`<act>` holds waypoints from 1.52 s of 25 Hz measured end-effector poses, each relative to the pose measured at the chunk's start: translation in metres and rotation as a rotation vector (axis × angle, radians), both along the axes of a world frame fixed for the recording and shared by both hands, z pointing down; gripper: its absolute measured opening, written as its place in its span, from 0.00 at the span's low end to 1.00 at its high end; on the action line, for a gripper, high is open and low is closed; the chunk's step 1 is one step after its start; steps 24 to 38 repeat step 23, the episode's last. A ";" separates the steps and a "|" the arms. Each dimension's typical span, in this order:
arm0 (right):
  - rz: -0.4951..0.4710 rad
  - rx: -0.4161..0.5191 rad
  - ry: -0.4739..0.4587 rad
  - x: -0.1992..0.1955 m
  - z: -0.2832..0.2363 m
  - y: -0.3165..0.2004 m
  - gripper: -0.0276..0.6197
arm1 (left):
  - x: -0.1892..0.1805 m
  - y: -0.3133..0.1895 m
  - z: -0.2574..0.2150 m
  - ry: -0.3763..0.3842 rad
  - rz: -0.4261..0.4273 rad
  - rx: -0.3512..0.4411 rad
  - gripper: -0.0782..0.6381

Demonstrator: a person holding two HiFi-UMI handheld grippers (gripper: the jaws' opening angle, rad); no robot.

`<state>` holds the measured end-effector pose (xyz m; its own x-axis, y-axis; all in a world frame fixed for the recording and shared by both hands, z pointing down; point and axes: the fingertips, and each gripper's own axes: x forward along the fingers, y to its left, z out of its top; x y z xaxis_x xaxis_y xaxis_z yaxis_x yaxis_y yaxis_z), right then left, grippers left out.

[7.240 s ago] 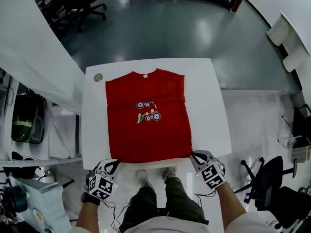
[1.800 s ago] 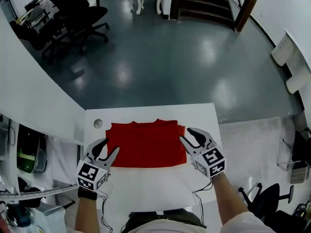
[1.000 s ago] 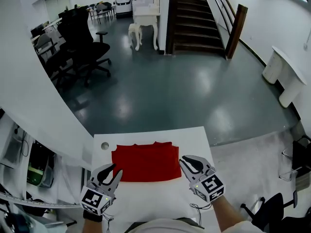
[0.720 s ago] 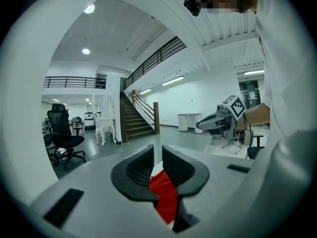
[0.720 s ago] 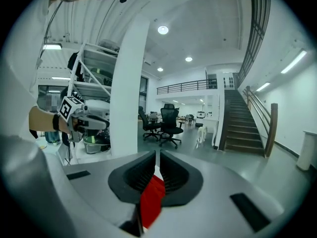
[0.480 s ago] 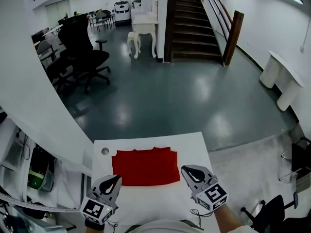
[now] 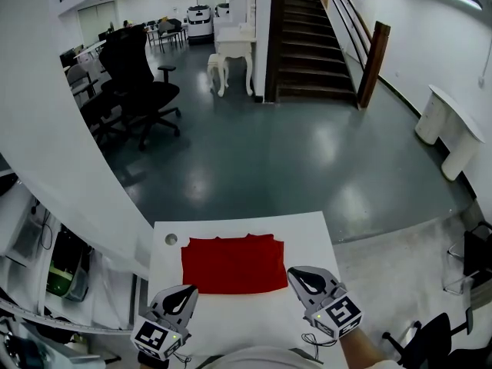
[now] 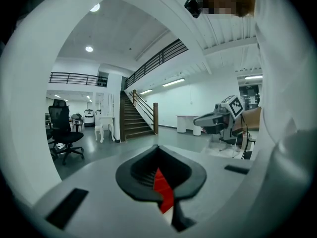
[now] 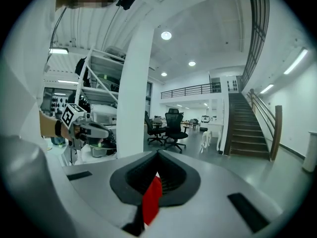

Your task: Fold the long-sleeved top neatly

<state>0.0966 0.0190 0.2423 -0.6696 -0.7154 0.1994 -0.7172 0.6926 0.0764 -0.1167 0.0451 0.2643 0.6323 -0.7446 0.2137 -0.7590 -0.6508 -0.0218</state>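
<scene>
Head view: one white desk (image 7: 306, 235) carries one red top (image 7: 233, 264), folded to a flat rectangle, neckline at the far edge, on the far half of the desk. One round hole (image 7: 171, 239) sits in the desk's far left corner, just beside the top. Two claws at the near edge: left claw (image 7: 184, 294) with its tip just beside the top's near left corner, right claw (image 7: 298, 277) just beside the near right corner. Beyond the desk are one staircase (image 7: 307, 29) and at least two black office chairs (image 7: 142, 75). Left gripper view: the jaws have just been closing and are now clenched together, a thin sliver of red showing in the slit between them; the right claw shows at right. Right gripper view: jaws clenched together likewise, with a red sliver in the slit; the left claw shows at left.
</scene>
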 end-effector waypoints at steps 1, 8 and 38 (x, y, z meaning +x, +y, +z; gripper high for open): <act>-0.003 -0.001 0.000 -0.001 0.000 0.001 0.06 | 0.000 0.001 0.000 -0.001 0.001 0.001 0.12; -0.012 -0.005 -0.003 -0.002 0.003 0.001 0.06 | 0.004 0.002 -0.001 -0.013 0.015 0.008 0.12; -0.018 -0.015 0.005 0.003 0.010 -0.006 0.06 | 0.011 -0.008 0.005 -0.027 0.019 0.001 0.12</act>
